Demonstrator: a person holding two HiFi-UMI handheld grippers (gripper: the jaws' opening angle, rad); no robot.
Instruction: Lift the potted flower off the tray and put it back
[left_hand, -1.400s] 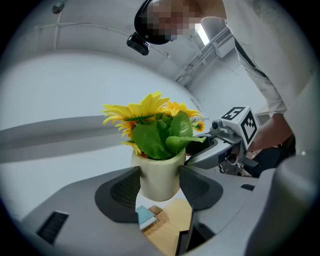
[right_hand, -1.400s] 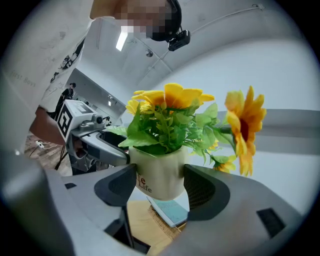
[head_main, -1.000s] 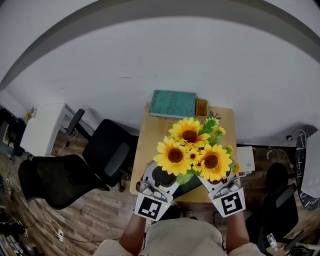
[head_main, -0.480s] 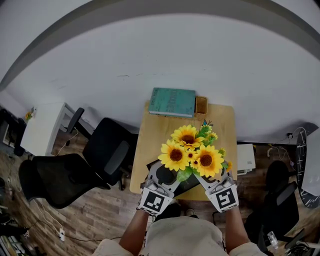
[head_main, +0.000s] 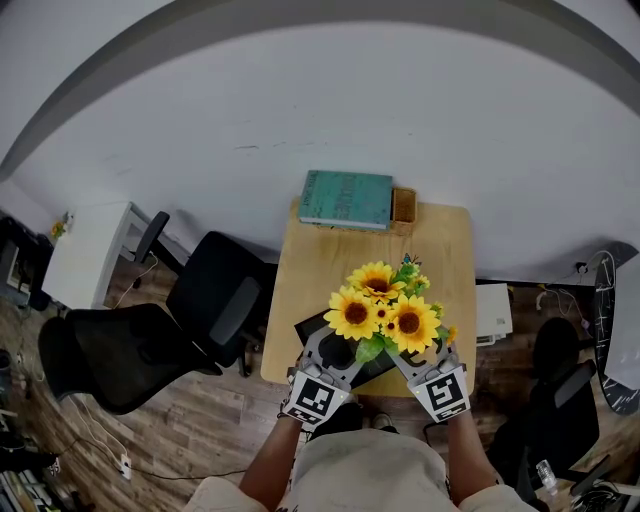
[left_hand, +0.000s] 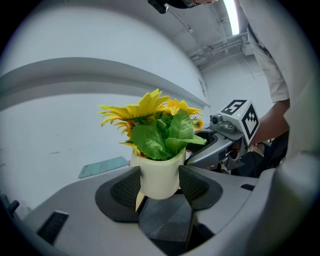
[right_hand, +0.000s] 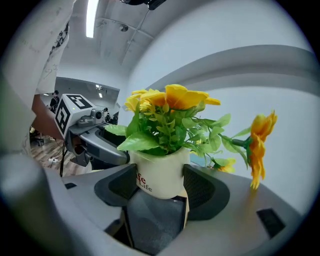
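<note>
Firmly we pinch the pot (left_hand: 159, 175) in the fingers (left_hand: 125, 187) of left gripper (head_main: 338, 352) and right gripper (head_main: 402, 356); overhead, sunflowers (head_main: 385, 310) hide it and most of the tray (head_main: 305, 327).

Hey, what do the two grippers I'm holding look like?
The left gripper and right gripper are both grey, with dark textured pads inside the jaws. Each carries a white cube printed with black square markers. The person's top is light-coloured.

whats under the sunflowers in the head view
A dark tray pokes out left of the sunflowers, on the wooden table. They hide the pot and the rest of the tray from above, so whether its base touches the tray can't be seen.
</note>
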